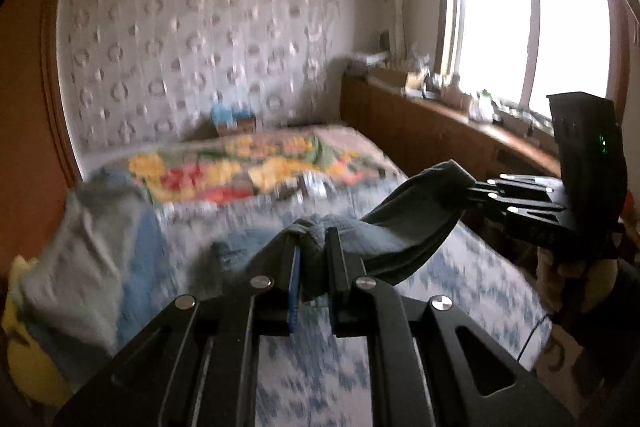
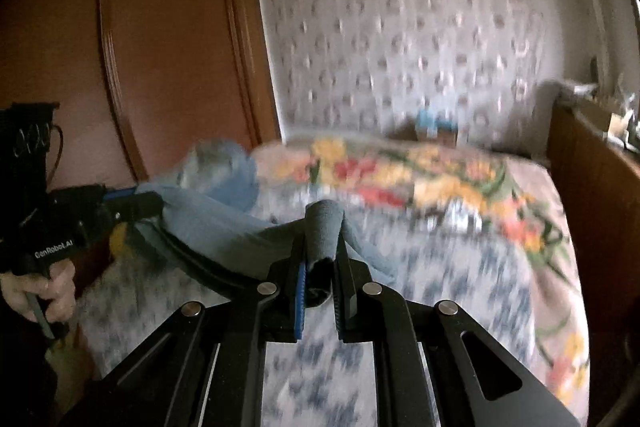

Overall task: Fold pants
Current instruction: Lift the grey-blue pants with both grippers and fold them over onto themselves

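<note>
The grey-blue pants (image 1: 404, 227) hang stretched between both grippers above the bed. My left gripper (image 1: 314, 239) is shut on a bunched edge of the pants close to the camera. In the left wrist view the right gripper (image 1: 470, 189) comes in from the right, shut on the other end of the cloth. In the right wrist view my right gripper (image 2: 322, 227) is shut on a rolled dark fold of the pants (image 2: 224, 223). The left gripper (image 2: 154, 201) grips the far end at the left, with a hand (image 2: 38, 291) on its handle. Both views are blurred.
The bed (image 1: 460, 279) has a blue-and-white patterned cover, with a floral blanket (image 1: 240, 167) at its far end. A grey and blue heap of cloth (image 1: 80, 259) lies at the left edge. A wooden wardrobe (image 2: 160, 47) stands left; a cluttered wooden ledge (image 1: 440, 115) runs under the window.
</note>
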